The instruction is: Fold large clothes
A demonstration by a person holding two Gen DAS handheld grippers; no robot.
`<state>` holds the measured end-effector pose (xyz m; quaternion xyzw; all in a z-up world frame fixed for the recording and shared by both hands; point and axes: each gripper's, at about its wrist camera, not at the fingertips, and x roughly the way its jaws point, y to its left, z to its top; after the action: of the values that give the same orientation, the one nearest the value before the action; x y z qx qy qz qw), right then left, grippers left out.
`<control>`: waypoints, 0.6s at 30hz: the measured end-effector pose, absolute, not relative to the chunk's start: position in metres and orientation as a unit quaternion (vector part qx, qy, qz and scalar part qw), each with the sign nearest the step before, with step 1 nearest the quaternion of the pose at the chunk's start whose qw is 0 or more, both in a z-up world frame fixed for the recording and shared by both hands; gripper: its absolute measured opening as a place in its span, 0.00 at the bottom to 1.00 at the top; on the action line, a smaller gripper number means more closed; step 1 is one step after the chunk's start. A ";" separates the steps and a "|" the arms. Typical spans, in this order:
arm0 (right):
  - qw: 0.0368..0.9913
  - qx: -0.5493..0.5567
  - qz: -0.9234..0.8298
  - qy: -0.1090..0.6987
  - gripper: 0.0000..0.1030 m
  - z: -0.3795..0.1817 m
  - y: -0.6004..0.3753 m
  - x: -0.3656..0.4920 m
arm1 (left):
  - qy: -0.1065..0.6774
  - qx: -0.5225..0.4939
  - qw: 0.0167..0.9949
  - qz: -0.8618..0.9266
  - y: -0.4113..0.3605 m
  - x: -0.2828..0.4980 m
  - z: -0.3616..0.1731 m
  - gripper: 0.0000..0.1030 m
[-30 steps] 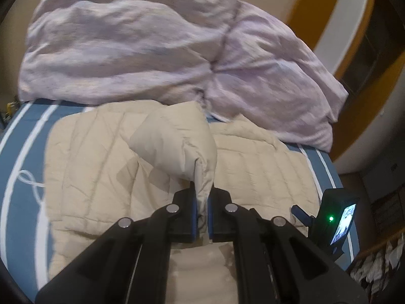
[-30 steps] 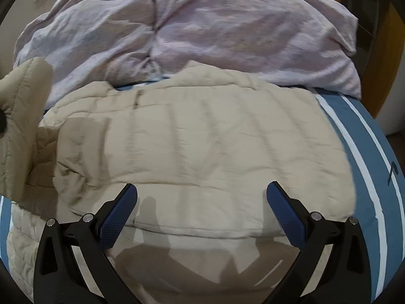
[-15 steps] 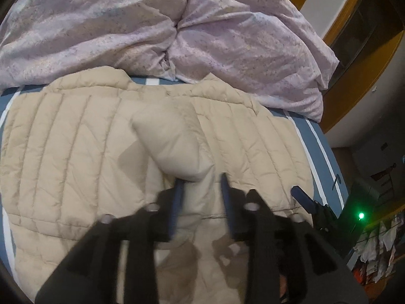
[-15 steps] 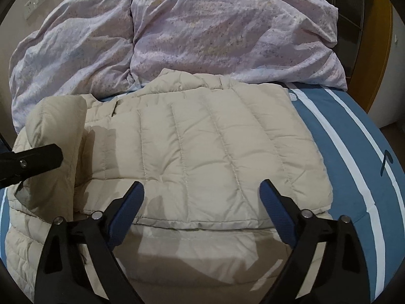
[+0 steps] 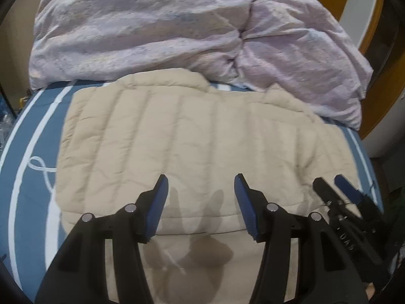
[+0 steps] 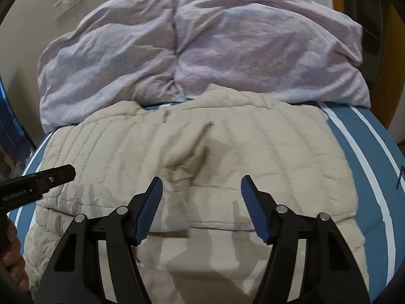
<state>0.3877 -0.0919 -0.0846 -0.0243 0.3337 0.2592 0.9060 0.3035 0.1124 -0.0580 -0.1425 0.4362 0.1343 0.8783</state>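
A beige quilted puffer jacket point(image 5: 192, 136) lies spread on the blue striped bed, its collar toward the pillows. It also shows in the right wrist view point(image 6: 265, 147), with a sleeve point(image 6: 187, 152) folded in across its middle. My left gripper point(image 5: 200, 185) is open and empty just above the jacket's near part. My right gripper point(image 6: 201, 187) is open and empty above the folded sleeve's near end. The right gripper shows at the right edge of the left wrist view point(image 5: 336, 190); the left gripper shows at the left edge of the right wrist view point(image 6: 38, 179).
A crumpled lilac duvet point(image 5: 177, 30) is heaped at the head of the bed, touching the jacket's collar; it also shows in the right wrist view point(image 6: 202, 40). The blue bedspread with white stripes point(image 5: 33, 136) shows on both sides. An orange door frame point(image 5: 379, 96) stands at the right.
My left gripper was shut on the sleeve and held it up. It carried the sleeve across the jacket, opened and let it go. My right gripper stayed open.
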 end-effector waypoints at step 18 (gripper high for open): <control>0.901 -0.051 0.213 0.374 0.79 -0.095 -0.098 0.394 | 0.430 -0.115 0.879 0.169 0.148 0.224 -0.063 0.64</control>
<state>0.3942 -0.0979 -0.0951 -0.0507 0.3744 0.2131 0.9010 0.2240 0.1480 -0.0626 -0.1151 0.4298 0.1695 0.8794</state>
